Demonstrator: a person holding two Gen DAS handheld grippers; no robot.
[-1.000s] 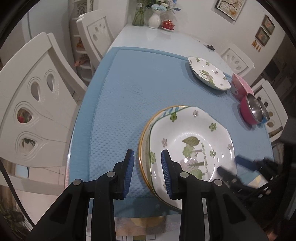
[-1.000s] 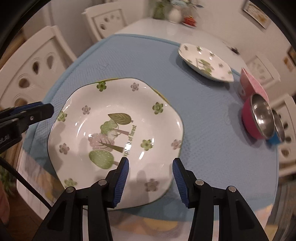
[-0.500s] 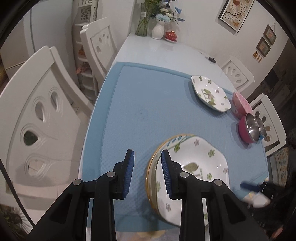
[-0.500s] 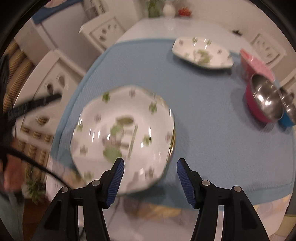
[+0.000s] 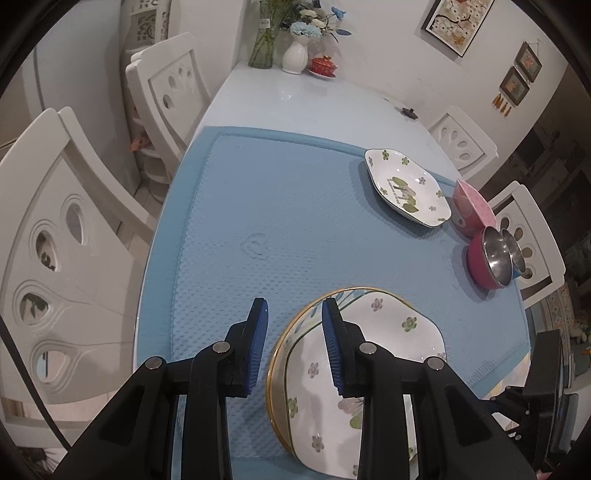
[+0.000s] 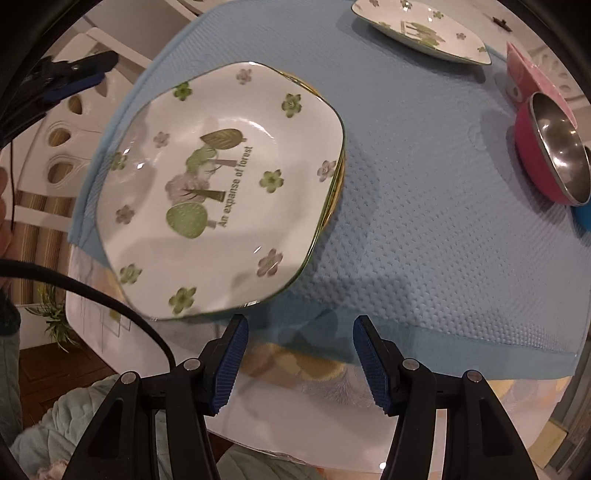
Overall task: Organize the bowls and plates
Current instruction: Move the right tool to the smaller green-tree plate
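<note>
A white flowered plate [image 6: 218, 192] lies on top of a gold-rimmed plate [image 6: 334, 192] at the near edge of the blue mat [image 6: 424, 221]; the stack also shows in the left wrist view [image 5: 373, 350]. A second flowered plate [image 5: 406, 188] lies at the far right [image 6: 421, 31]. A pink bowl [image 5: 472, 206], a magenta steel-lined bowl [image 5: 487, 258] and a blue bowl [image 5: 517, 254] sit on the right. My left gripper [image 5: 293, 347] is open and empty, above the stack's left rim. My right gripper [image 6: 299, 362] is open and empty, just off the stack's near edge.
White chairs [image 5: 74, 251] stand along the table's left side and more chairs [image 5: 524, 229] on the right. A vase of flowers [image 5: 295, 48] and a red pot [image 5: 323, 66] stand at the far end. The table's front edge [image 6: 332, 369] lies under my right gripper.
Both grippers have pulled back and up from the stacked plates. My right gripper, which was over the flowered plate's near rim, has opened wider and is now clear of it.
</note>
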